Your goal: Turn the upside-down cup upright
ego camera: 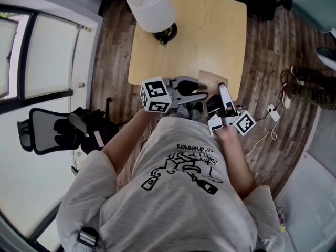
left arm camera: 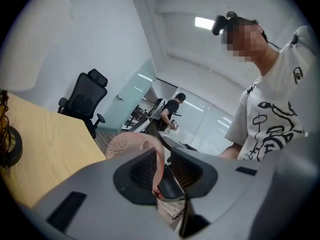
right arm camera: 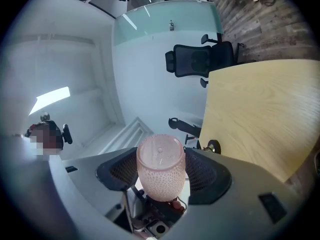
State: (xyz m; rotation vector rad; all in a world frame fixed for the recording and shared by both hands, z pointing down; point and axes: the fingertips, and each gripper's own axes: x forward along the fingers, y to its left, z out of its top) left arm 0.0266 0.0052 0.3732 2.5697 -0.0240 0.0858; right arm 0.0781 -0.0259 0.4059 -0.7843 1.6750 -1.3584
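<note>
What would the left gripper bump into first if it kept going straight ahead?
The pink cup. Its wall stands between the jaws of the left gripper, so it would likely push further onto it.

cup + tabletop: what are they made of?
Cup: pink, translucent, plastic or glass, can't tell which. Light glows through it and the wall is dimpled all over.
Table: pale wood or wood-look laminate, matt, with faint grain lines.

Steep overhead, two close-ups, shared table (ego camera: 210, 35)
</note>
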